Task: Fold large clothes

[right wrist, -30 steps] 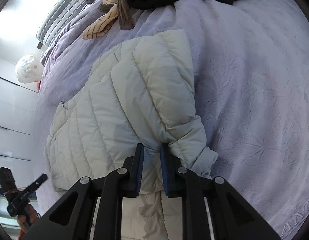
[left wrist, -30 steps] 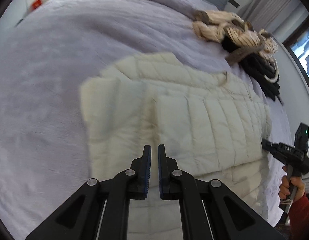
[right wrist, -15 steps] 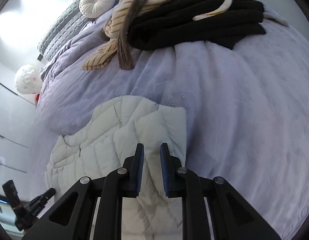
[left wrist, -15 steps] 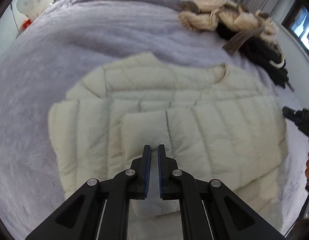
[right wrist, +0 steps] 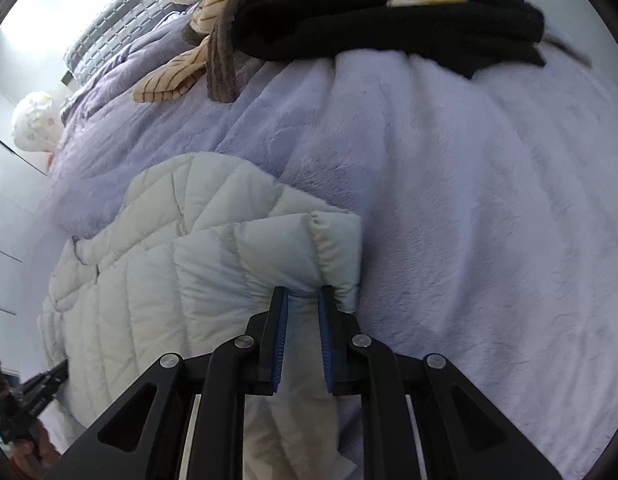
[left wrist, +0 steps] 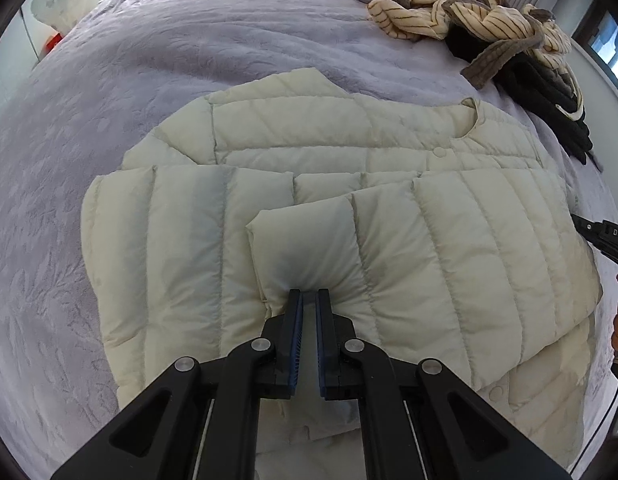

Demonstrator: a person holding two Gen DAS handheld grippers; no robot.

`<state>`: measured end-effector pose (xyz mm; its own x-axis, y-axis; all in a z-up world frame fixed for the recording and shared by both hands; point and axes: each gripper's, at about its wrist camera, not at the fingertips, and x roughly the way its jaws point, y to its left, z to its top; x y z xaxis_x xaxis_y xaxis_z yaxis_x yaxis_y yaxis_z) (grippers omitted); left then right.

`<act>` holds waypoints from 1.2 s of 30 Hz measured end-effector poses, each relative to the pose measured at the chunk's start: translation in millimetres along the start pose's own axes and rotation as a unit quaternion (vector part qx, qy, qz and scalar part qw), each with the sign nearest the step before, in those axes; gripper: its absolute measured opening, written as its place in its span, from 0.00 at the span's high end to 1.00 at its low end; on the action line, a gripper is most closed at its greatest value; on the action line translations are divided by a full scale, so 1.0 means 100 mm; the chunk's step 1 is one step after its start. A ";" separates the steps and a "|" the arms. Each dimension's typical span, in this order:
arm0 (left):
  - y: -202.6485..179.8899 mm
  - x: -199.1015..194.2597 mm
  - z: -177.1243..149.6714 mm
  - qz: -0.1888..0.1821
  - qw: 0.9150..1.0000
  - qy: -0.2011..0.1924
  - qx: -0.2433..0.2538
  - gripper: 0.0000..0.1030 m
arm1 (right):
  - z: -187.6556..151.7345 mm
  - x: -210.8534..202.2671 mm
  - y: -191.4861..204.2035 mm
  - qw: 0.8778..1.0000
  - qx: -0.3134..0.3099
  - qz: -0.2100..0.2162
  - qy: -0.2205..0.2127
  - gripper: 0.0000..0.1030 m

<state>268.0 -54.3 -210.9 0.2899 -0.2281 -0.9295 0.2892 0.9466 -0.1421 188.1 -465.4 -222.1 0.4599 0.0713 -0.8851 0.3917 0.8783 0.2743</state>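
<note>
From your left wrist camera, the cream quilted jacket (left wrist: 349, 208) lies spread on the lavender bed cover (left wrist: 149, 60), collar and snap buttons toward the right, one sleeve already laid across the body. Your left gripper (left wrist: 307, 298) has its fingers almost closed, pinching the puffed cuff end of that sleeve; the fabric bunches into radiating creases at the pinch. Expect this piece to be light, soft and springy: the down channels compress easily, then puff back, so a fold will likely want to reopen unless you press it flat. The shell looks smooth and probably slippery, so take hold at stitched seams, cuffs or the hem, where the layers are thin enough to bite. A heap of striped knitwear (left wrist: 461, 8) and black clothing (left wrist: 557, 92) sits well apart near the far edge of the bed.

From your right wrist camera, the jacket (right wrist: 157, 280) shows pale and ribbed with stitched channels, a doubled, rounded sleeve end nearest you. Your right gripper (right wrist: 303, 300) holds that padded end between fingers a little farther apart than the left pair, with a wad of fabric filling the gap. The plush bed cover (right wrist: 469, 200) looks grippy enough that the shell may drag on it, so lift rather than slide.
</note>
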 end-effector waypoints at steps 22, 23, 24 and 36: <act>0.01 -0.46 -0.40 -0.021 1.000 -0.001 -0.011 0.94 | -0.67 -0.70 0.24 0.999 0.007 0.031 0.010 0.82; 0.02 -0.50 -0.44 -0.019 1.000 -0.001 -0.011 0.94 | -0.70 -0.73 0.23 0.999 0.009 0.034 0.012 0.82; 0.04 -0.53 -0.48 -0.013 1.000 0.001 -0.010 0.94 | -0.73 -0.75 0.23 0.999 0.011 0.036 0.015 0.82; 0.23 -0.97 -0.98 0.034 0.998 0.035 -0.026 0.93 | -1.19 -1.12 0.19 0.996 0.020 0.045 0.070 0.39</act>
<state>156.8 11.7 -157.5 0.2432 -0.1479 -0.9586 0.2219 0.9706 -0.0934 49.7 -400.4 -162.5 0.3799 0.2163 -0.8994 0.3868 0.8460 0.3668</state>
